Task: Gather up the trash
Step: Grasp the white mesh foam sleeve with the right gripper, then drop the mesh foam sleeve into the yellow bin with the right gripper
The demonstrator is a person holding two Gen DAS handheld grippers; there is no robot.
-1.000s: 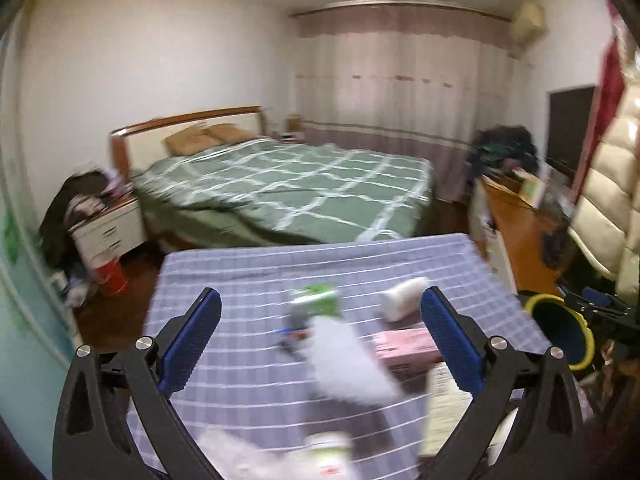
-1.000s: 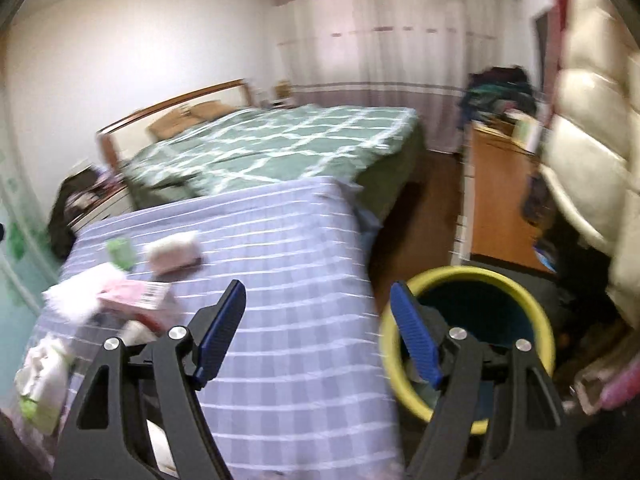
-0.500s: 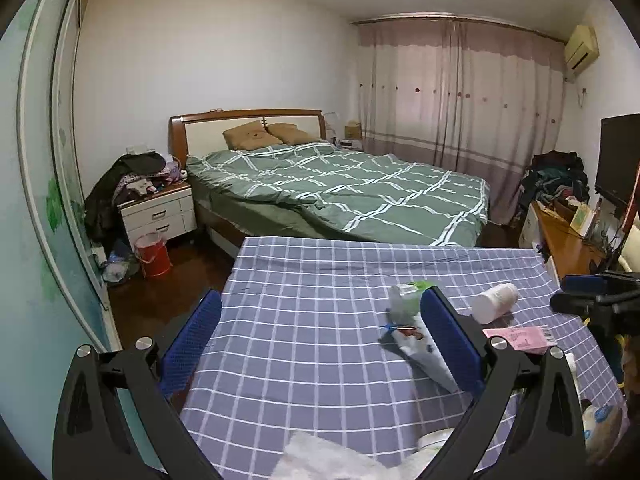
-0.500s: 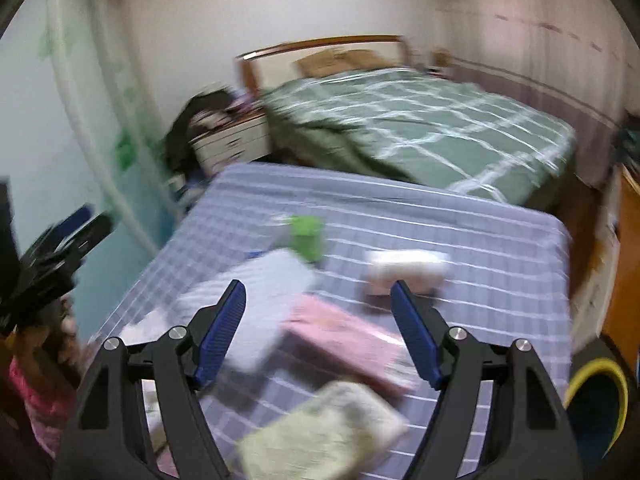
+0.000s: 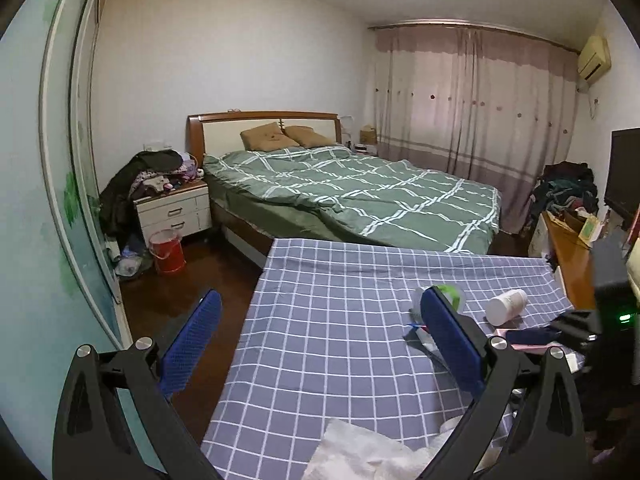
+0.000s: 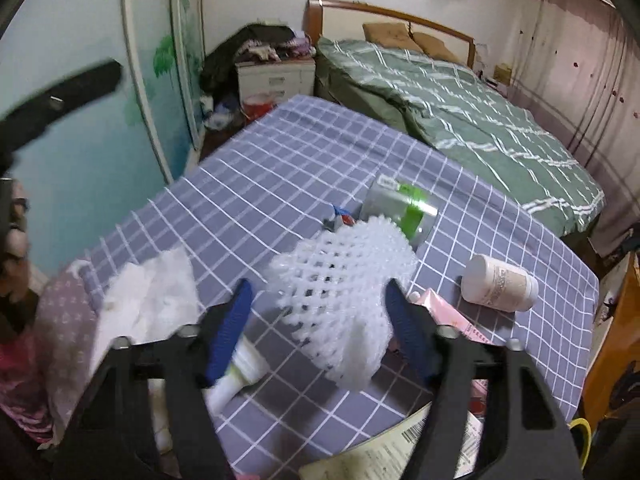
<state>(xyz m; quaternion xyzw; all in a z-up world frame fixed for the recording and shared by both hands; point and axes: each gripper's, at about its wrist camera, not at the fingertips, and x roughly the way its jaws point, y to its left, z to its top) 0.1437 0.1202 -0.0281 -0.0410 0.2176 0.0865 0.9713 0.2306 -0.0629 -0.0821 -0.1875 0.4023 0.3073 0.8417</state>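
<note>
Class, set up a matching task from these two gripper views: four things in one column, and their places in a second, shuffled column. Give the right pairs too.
Things
1. white foam net
2. white bottle
3. red bucket
4. brown pillows

Places
A. on the floor by the nightstand
B. at the head of the green bed
C. between the right gripper's fingers
D. lying on its side on the checked cloth

Pairs: 1-C, 2-D, 3-A, 4-B

Tube point(image 6: 240, 364): we lose its middle behind the blue pad.
Leaflet point(image 6: 404, 458): cut off at the bottom edge.
Pink box point(image 6: 448, 314): half hidden behind the right finger.
</note>
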